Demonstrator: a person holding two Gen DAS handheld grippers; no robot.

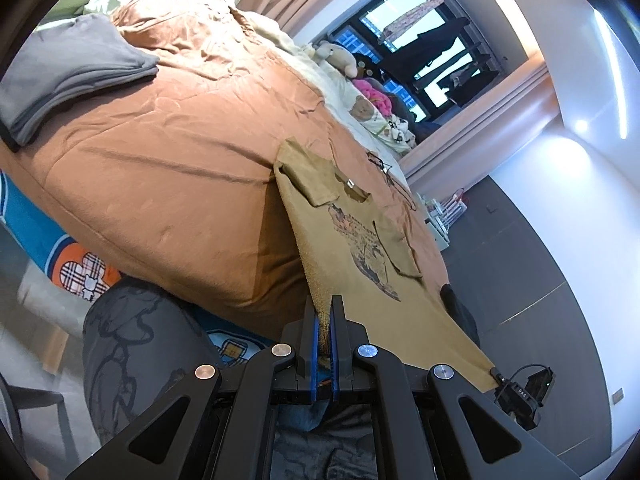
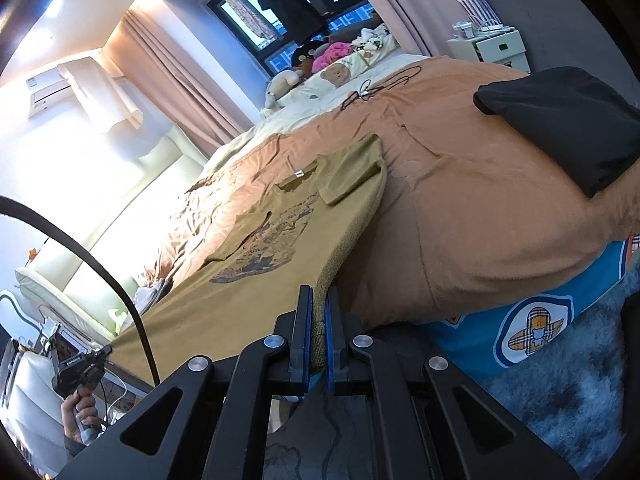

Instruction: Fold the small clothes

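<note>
The left tongs (image 1: pixel 323 312) are clamped on one bottom corner of the shirt (image 1: pixel 360 248), the hem pinched between the blue pads. The right tongs (image 2: pixel 318 304) are clamped on the other bottom corner of the same hem. Between them the hem is pulled taut and held just off the near edge of the bed (image 1: pixel 168 168), so the lower half of the shirt spans the gap in the air.

The upper half lies on the orange duvet, print side up, with both short sleeves folded in over the chest and the collar pointing toward the far edge of the bed. In the right view a hand (image 2: pixel 80 412) grips the handle of the left tongs at the far corner of the hem.

A folded grey garment (image 1: pixel 68 76) sits on the duvet well apart from the shirt, and a black garment (image 2: pixel 568 124) lies near the bed's other side. Soft toys (image 2: pixel 288 80) rest along the far edge by the window.
</note>
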